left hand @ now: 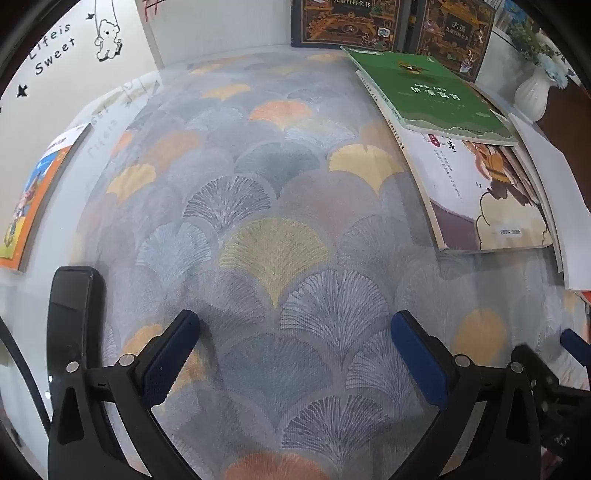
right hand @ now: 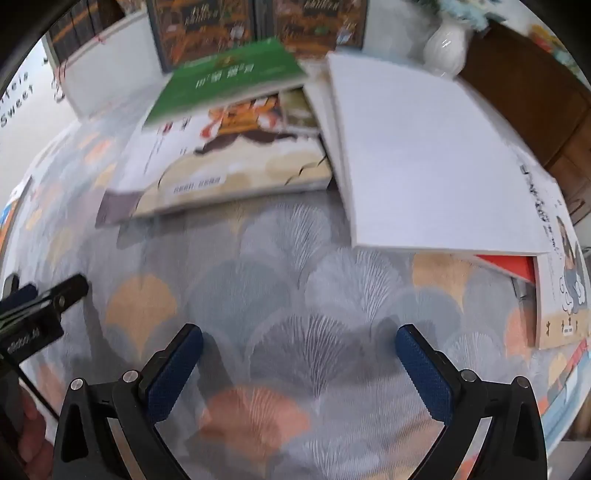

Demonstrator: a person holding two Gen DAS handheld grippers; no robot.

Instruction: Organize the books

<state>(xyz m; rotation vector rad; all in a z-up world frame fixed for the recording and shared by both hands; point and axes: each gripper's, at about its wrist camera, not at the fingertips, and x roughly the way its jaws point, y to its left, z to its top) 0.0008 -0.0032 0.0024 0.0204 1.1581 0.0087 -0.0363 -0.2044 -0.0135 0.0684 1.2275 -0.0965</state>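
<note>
Left wrist view: left gripper [left hand: 295, 326] spread wide over the fan-patterned tablecloth [left hand: 273, 206], nothing between the blue pads [left hand: 166, 365]. At upper right, green book [left hand: 424, 92] lying on top of an illustrated book [left hand: 480, 206], a white-covered book [left hand: 546, 177] just beside them. Behind the pile, two dark ornate books [left hand: 343, 22] standing upright against the wall. White vase [left hand: 532, 92] near the right edge. At far left, an orange-edged book [left hand: 33, 199] leaning apart from the rest.

Right wrist view, blurred: right gripper [right hand: 299, 343] likewise gaping, empty, hovering above bare cloth short of the pile. Green book [right hand: 229, 81] overlapping the illustrated book [right hand: 236, 162]; white-covered book [right hand: 428, 162] to their right, resting over a red book [right hand: 509, 267] and another illustrated cover [right hand: 565, 280]. Part of the left gripper [right hand: 44, 302] visible at the left edge.
</note>
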